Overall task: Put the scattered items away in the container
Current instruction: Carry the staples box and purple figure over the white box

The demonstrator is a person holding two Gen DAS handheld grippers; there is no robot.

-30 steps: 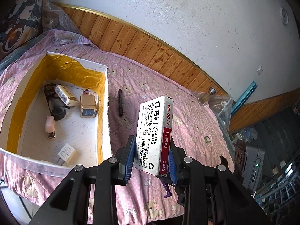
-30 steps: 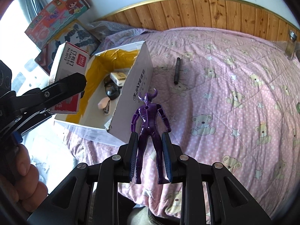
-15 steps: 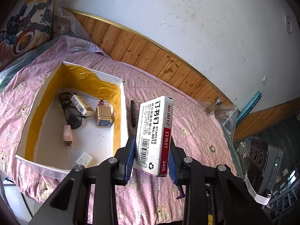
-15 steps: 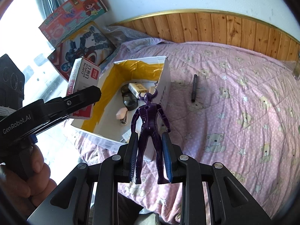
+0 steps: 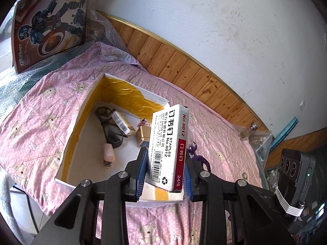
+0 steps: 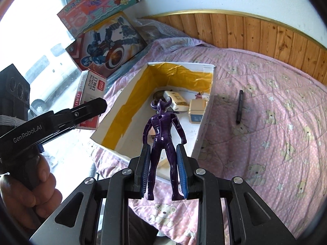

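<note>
My left gripper is shut on a white and red staples box, held upright above the near right corner of the open white box with yellow lining. My right gripper is shut on the legs of a purple horned figure, held over the near edge of the same box. Inside lie glasses, a small white carton, a tan box and a pink stapler. A black pen rests on the pink quilt right of the box.
Toy boxes lean at the wall behind the container. A small glass bottle and a plastic bag sit at the bed's far right. Wood panelling edges the bed. A hand grips the left tool.
Both grippers have risen and shifted left toward the box, so it now sits under the held staples box and the purple figure. Both holds are unchanged.
</note>
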